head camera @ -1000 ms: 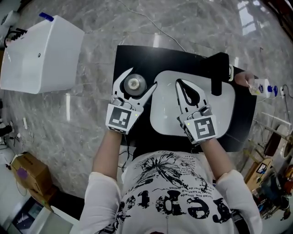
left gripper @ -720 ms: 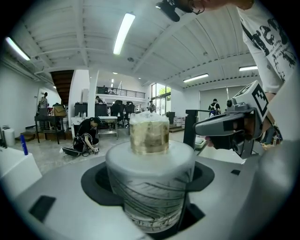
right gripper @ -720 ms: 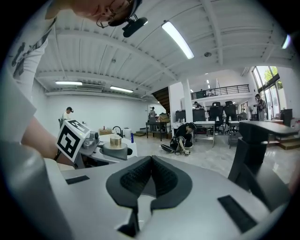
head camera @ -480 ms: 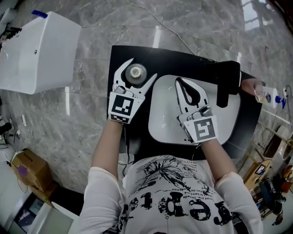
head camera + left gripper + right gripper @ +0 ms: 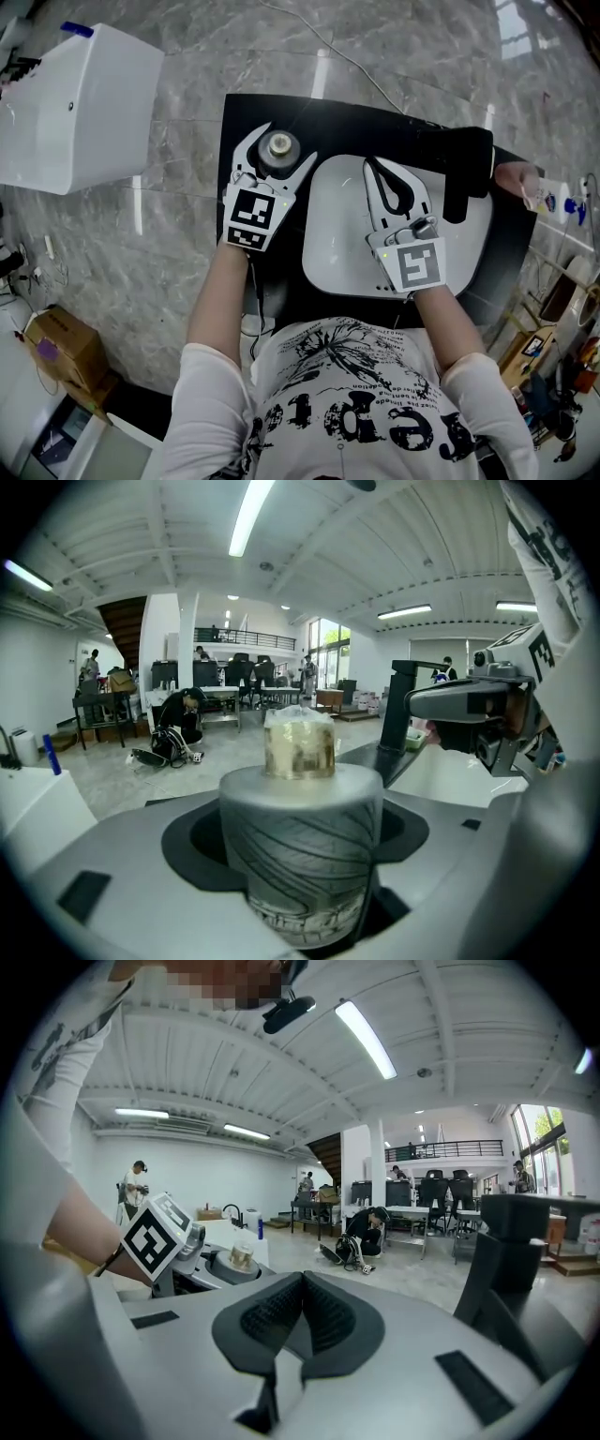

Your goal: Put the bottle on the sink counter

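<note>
A grey bottle [image 5: 279, 147] with a pale cap stands upright between the two white fingers of my left gripper [image 5: 291, 142], which is shut on it. It is over the black counter [image 5: 242, 111], left of the white sink basin [image 5: 328, 187]. In the left gripper view the bottle [image 5: 300, 855] fills the space between the dark pads. I cannot tell whether its base touches the counter. My right gripper [image 5: 373, 164] hangs over the basin, shut and empty; its pads [image 5: 281, 1307] meet. The bottle [image 5: 242, 1258] also shows at the left of the right gripper view.
A black faucet [image 5: 464, 178] stands at the basin's right side. A hand with a small white and blue bottle [image 5: 544, 195] shows at the right edge. A white box [image 5: 80, 103] stands on the marble floor to the left, and a cardboard box [image 5: 56, 354] lower left.
My left gripper has carried the bottle farther along the counter, away from me, then stayed still. The right gripper has edged slightly forward over the basin.
</note>
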Available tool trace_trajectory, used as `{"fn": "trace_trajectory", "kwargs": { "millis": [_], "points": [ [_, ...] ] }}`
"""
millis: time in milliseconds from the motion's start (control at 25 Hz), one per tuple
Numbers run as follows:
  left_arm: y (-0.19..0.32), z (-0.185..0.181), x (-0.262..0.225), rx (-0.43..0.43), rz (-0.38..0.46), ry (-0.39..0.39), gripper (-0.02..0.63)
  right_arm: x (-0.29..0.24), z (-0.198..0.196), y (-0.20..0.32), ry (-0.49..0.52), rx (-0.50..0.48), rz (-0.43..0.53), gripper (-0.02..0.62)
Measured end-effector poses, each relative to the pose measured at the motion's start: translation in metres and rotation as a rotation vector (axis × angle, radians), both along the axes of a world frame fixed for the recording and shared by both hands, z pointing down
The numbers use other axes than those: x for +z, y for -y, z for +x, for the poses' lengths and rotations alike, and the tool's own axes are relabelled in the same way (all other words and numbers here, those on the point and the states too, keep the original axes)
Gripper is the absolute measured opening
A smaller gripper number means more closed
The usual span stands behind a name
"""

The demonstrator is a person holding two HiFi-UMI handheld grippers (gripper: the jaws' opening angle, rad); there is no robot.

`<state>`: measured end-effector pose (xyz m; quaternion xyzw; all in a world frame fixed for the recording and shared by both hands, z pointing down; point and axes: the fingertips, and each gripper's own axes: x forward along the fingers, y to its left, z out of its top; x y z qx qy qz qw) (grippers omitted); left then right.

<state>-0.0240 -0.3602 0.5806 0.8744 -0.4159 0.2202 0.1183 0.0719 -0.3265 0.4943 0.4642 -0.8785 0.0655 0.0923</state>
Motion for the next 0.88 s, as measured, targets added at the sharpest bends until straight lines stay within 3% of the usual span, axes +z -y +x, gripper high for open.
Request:
{"fn": "trace_trajectory", "kwargs": {
  "millis": [480, 880],
  "points": [
    [-0.006, 0.005, 0.007, 0.038, -0.019, 0.054, 0.348, 0.003, 0.007, -0.003, 0.011, 0.015, -0.021, 0.015],
    [-0.025, 0.002, 0.001, 0.024, -0.047, 0.016, 0.368, -0.004, 0.0, -0.017, 0.006, -0.009, -0.038, 0.014]
  ]
}}
